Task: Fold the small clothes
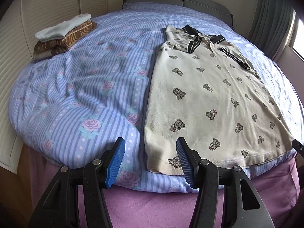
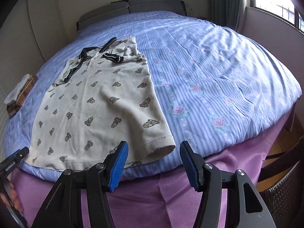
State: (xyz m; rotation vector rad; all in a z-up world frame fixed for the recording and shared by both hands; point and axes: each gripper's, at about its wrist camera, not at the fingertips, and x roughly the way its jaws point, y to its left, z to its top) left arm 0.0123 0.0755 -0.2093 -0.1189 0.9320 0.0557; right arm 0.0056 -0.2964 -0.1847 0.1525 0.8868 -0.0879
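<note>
Open tongs point(image 1: 151, 162) straddle the polo shirt's point(image 1: 209, 98) hem corner.

Bed point(image 1: 85, 87): polo shirt point(image 1: 209, 98), folded stack point(image 1: 62, 36)

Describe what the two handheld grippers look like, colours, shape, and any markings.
Both match. The left gripper and right gripper each have two black, angular linkage arms joined by round silver pivot bolts, ending in bright blue ribbed pads. In the right wrist view, the left gripper's side shows a blue and black body with small white lettering, too small to read surely. No cables or sleeves show.
</note>
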